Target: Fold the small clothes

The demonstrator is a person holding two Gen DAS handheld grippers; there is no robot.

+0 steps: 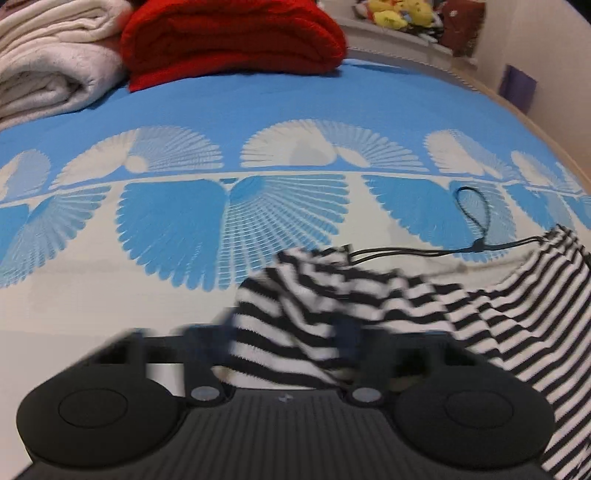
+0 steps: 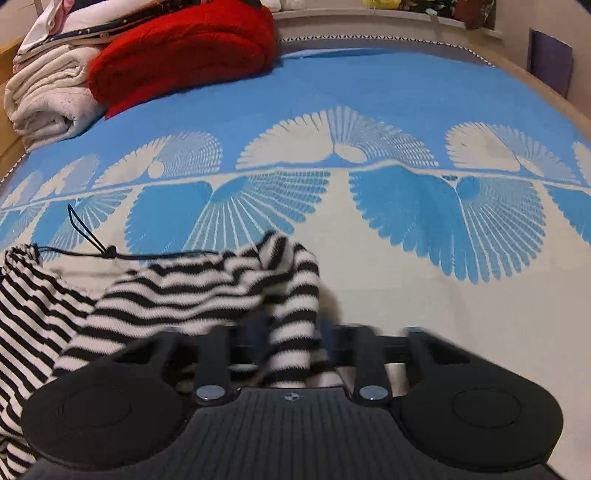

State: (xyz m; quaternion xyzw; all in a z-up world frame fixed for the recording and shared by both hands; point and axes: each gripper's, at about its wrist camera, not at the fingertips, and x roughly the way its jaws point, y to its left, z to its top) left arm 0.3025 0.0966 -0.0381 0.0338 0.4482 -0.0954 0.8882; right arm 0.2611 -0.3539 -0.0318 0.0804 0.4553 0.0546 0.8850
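Blue-and-cream bedding with a fan pattern covers the bed (image 1: pixel 110 295) on which a person works two hand-held claws at a small black-and-white striped garment (image 1: pixel 424 295), lying crumpled near the bed's front edge. Closest in, the left gripper (image 1: pixel 284 339) is clenched on a bunched fold at one end of the striped cloth, which rises up between its blurred fingers. The right gripper (image 2: pixel 291 339) is likewise clamped on a gathered fold at the garment's other end, striped fabric standing between its jaws. Both tools point steeply down at the bedding. Between the two claws the garment sags in loose ridges, partly lifted off the cover. Just beyond it, a thin black drawstring (image 1: pixel 476 225) runs from the garment's edge and lies in a loop on the patterned band across the middle of the bed. Farther back, toward the far left corner of the bed, a folded red knit blanket (image 1: pixel 229 40) rests beside a stack of folded cream blankets (image 1: pixel 48 62), the two touching. Behind the bed's far edge, yellow soft toys (image 1: pixel 399 13) sit on a ledge (image 1: pixel 388 35), and a purple panel (image 1: pixel 517 88) leans at the wall to the right.
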